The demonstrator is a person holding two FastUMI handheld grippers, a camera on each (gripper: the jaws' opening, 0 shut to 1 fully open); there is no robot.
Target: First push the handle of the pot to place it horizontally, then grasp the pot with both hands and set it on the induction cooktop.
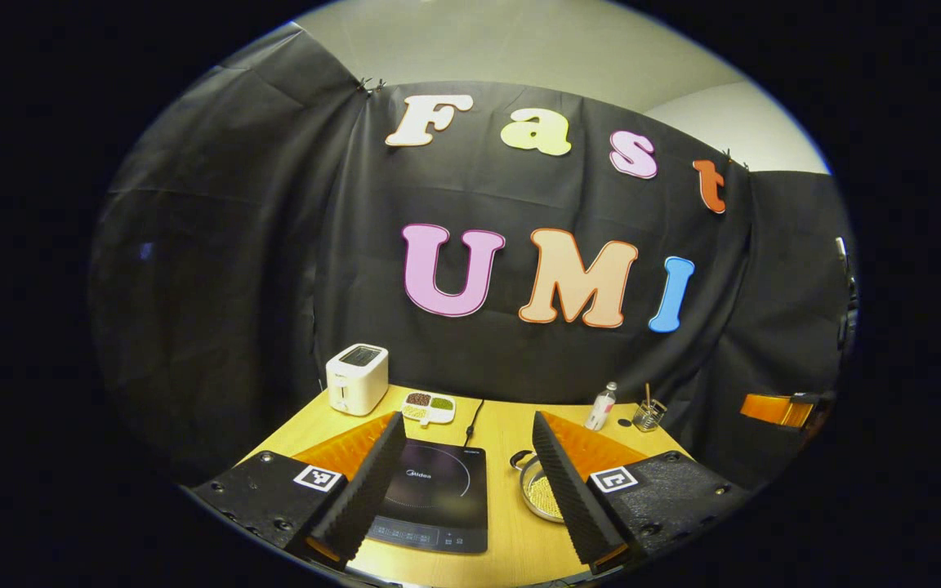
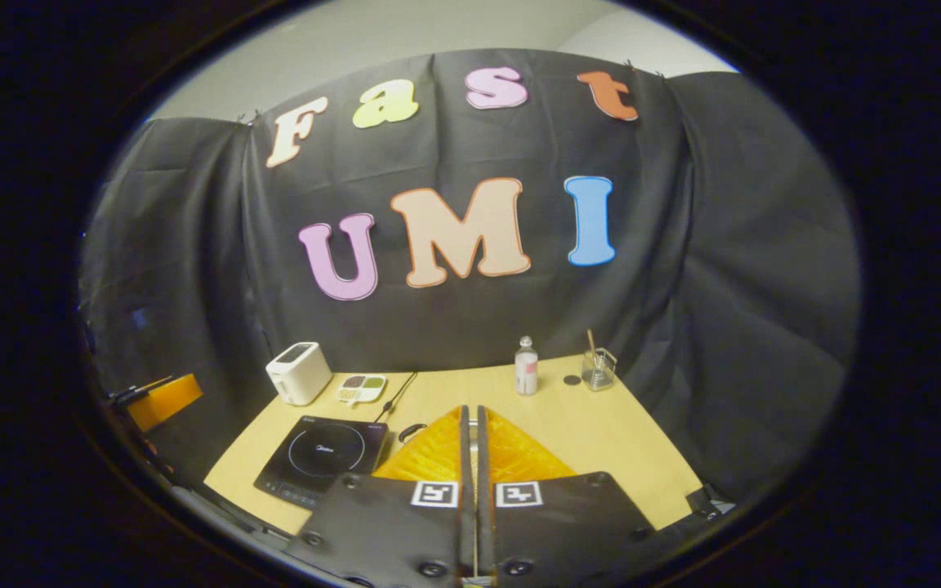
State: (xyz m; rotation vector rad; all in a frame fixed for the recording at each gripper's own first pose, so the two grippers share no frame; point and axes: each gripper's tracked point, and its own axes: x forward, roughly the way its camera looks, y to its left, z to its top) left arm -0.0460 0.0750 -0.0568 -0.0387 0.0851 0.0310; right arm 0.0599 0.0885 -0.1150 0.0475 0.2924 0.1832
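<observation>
Two grippers are held high over the table (image 1: 511, 433): the left gripper (image 1: 467, 457) is spread wide and empty, the right gripper (image 2: 470, 433) closed on nothing, suited to pushing. The pot (image 1: 542, 488) is seen just beside the induction cooktop (image 1: 436, 496).

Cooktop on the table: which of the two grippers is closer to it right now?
Left. The left gripper faces the cooktop, which shows large between its open jaws. The right gripper is farther off, with the cooktop to its left.
</observation>
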